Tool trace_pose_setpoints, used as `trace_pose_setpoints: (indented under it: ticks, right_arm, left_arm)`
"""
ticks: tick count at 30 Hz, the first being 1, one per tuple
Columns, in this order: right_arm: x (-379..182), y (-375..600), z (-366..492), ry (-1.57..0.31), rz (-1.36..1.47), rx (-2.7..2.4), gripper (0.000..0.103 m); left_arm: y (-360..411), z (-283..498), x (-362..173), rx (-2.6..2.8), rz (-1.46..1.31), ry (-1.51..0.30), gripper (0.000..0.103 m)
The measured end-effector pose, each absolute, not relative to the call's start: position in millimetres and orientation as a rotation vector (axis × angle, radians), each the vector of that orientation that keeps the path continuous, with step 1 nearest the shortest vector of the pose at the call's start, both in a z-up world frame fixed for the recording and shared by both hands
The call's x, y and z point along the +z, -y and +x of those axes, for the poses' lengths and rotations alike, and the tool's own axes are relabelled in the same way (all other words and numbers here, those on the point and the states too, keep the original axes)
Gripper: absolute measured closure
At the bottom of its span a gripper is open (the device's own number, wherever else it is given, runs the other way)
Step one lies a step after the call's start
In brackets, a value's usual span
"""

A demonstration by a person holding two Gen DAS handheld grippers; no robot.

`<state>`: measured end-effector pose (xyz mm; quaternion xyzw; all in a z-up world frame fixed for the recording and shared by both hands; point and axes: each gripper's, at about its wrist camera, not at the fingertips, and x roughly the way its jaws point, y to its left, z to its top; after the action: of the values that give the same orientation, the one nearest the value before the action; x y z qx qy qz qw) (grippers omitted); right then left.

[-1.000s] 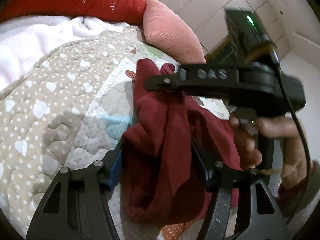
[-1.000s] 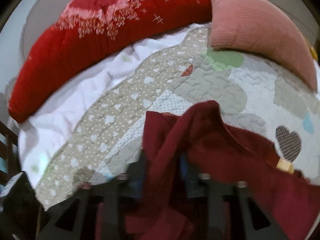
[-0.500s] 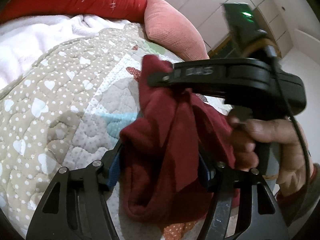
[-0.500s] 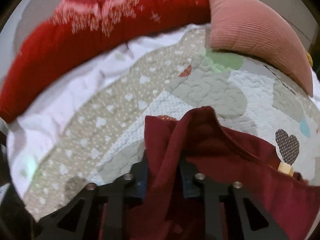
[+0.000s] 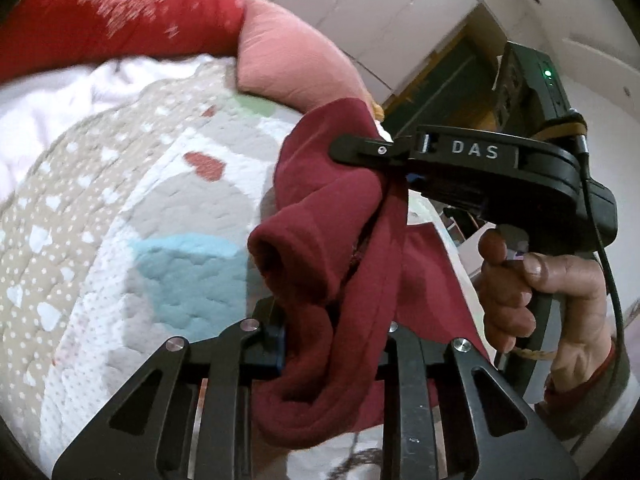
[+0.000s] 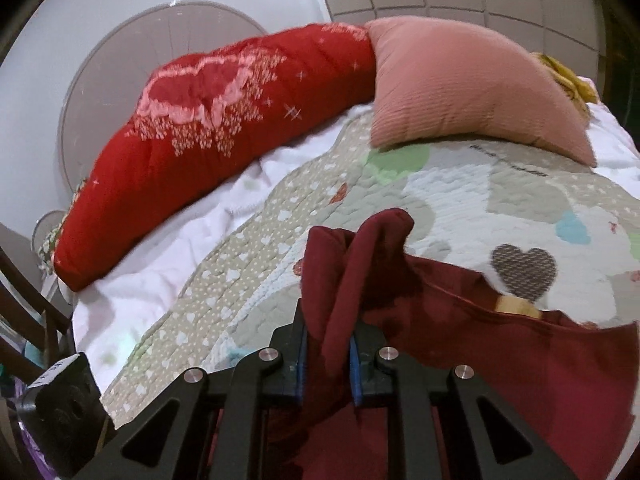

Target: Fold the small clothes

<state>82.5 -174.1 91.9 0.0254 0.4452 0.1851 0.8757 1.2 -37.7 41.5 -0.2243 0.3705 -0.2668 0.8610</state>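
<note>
A small dark red garment [image 5: 336,240] hangs bunched above the patchwork quilt [image 5: 120,208]. My left gripper [image 5: 332,344] is shut on a thick fold of it at the bottom of the left wrist view. My right gripper [image 5: 372,152], seen from the side and held by a hand, pinches another part higher up. In the right wrist view my right gripper [image 6: 326,356] is shut on a fold of the garment [image 6: 500,344], which trails right over the quilt [image 6: 460,208] with a tan label [image 6: 516,304] showing.
A long red bolster [image 6: 224,128] and a pink cushion [image 6: 460,92] lie at the far side of the bed. A white blanket [image 6: 168,248] lies beside the quilt. A dark chair frame [image 6: 32,320] stands at the left. White cupboards [image 5: 380,12] are behind.
Both grippers have lifted the garment higher off the quilt. The right gripper has moved up and to the right in the left wrist view, and more of the room shows.
</note>
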Motion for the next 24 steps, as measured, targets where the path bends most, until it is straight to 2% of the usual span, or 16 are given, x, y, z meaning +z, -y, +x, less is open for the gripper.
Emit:
trace_pose_setpoints:
  ticks: [12,24]
  right_arm:
    - [138.3,253.1,36.0,-0.826,0.102,0.326,0.088]
    - [133.0,355.4,0.5,-0.818,0.173,0.195,0.090]
  left_arm:
    - [121.3,-25.2,91.7,-0.635,-0.257,-0.753,0.082]
    - [216.1,-40.9,86.9,-0.723,-0.071,-0.767,0.082]
